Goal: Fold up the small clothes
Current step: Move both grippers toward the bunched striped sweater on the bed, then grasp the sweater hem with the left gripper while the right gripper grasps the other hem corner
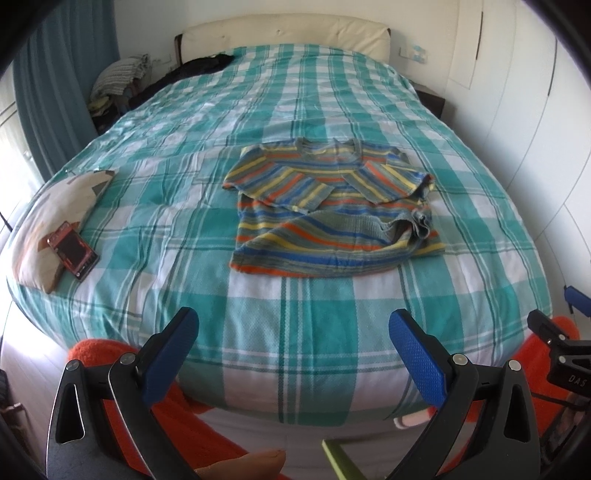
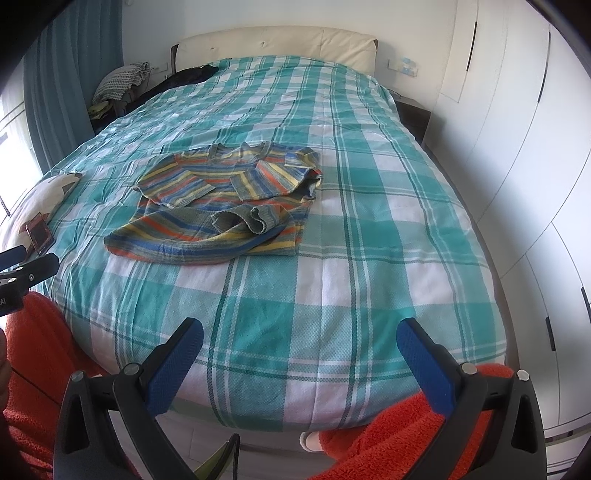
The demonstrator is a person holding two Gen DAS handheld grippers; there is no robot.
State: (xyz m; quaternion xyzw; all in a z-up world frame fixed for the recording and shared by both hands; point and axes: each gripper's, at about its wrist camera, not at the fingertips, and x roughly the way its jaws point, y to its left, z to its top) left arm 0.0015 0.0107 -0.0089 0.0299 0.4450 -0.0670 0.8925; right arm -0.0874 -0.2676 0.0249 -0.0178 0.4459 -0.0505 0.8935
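Note:
A small striped sweater (image 1: 332, 206) in orange, blue, yellow and grey lies flat on the teal checked bedspread (image 1: 317, 332), both sleeves folded across its chest. It also shows in the right wrist view (image 2: 221, 206), left of centre. My left gripper (image 1: 293, 325) is open and empty, held back over the foot of the bed, well short of the sweater. My right gripper (image 2: 299, 332) is open and empty too, over the foot of the bed, to the right of the sweater. The right gripper's edge shows in the left wrist view (image 1: 554, 332).
A patterned pillow (image 1: 55, 221) with a red phone (image 1: 74, 254) on it lies at the bed's left edge. Dark clothes (image 1: 192, 70) sit near the cream headboard (image 1: 288, 33). White wardrobe doors (image 2: 517, 147) line the right. Orange fleece clothing (image 2: 37, 369) is below.

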